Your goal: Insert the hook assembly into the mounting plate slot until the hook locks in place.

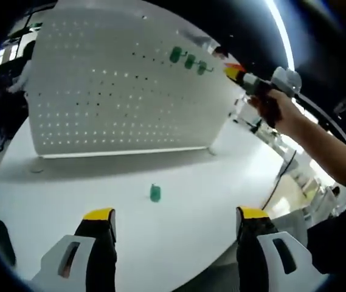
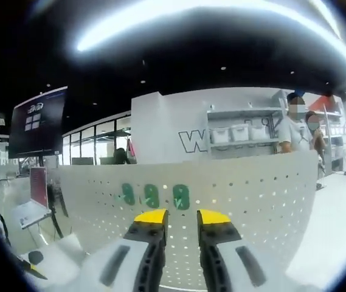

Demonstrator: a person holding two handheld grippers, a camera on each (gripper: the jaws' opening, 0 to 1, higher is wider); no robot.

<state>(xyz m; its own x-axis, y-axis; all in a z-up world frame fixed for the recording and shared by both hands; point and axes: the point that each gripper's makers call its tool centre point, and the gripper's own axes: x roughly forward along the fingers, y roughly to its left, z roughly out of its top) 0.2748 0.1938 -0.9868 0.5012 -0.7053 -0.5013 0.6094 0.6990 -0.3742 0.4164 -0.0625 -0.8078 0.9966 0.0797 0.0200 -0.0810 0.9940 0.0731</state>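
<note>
Bright ceiling strip lights [image 2: 191, 24] blow out into white glare overhead. The white table [image 1: 191, 182] gleams, a soft shadow lying under the pegboard [image 1: 118, 91]. Edges curve and smear with fisheye blur; the background stays dim.

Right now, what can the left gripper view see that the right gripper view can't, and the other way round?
Left gripper view alone: a loose green hook lying on the white table, and the right gripper held up by a hand near the board's edge.

Right gripper view alone: a dark screen, shelves with white bins, and people standing behind the board.

Both: the white pegboard with three green hooks already hanging on it.
</note>
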